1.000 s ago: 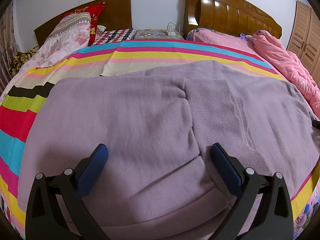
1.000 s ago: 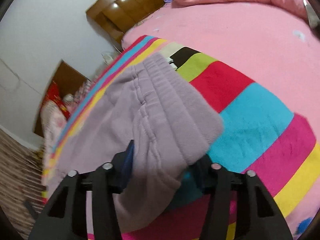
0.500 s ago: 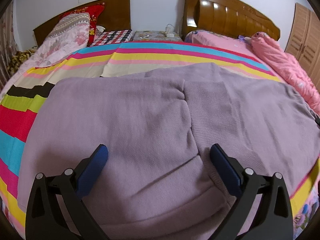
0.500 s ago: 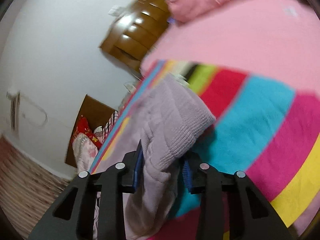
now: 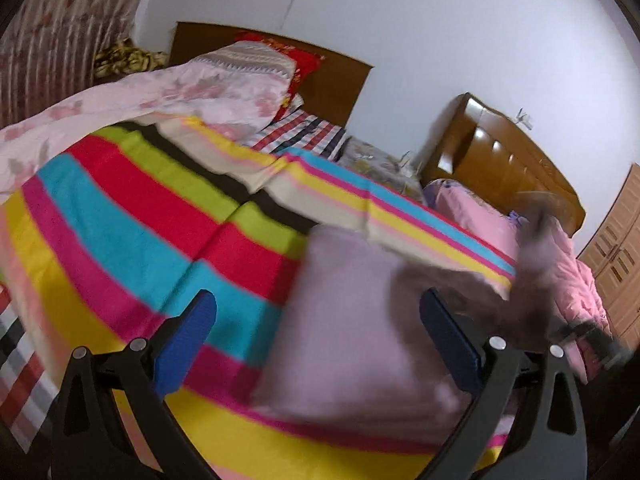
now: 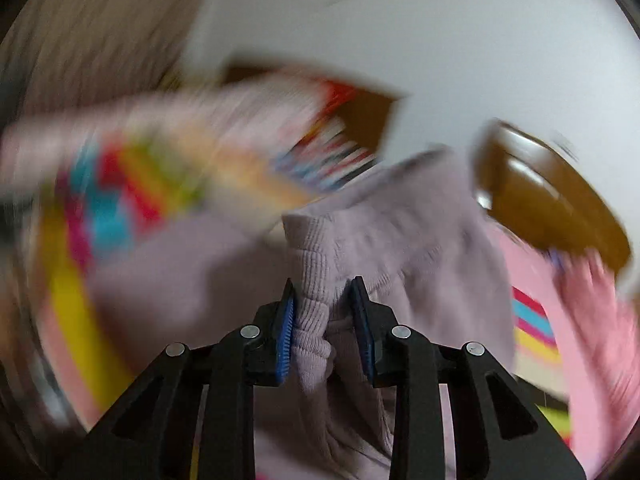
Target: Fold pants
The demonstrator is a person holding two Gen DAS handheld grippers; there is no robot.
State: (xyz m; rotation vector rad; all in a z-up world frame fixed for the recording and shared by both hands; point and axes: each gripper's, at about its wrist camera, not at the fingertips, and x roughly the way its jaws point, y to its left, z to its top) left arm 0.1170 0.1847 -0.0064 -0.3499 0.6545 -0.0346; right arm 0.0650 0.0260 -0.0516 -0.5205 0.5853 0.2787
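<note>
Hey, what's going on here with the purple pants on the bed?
A person is folding lilac pants on a striped bedspread. The right claw, whose jaws have just been closing, pinches the ribbed edge and lifts it. The left claw is open and holds nothing, with the pants lying just beyond it.

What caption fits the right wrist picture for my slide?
Right gripper, its jaws just closing, pinches the ribbed edge of the lilac pants above the striped bedspread.

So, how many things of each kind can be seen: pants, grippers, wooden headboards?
Lilac knitted pants: 1
Black two-finger grippers with blue pads: 2, left gripper and right gripper
Brown wooden headboards: 2, dark headboard and glossy headboard
Total: 5
</note>
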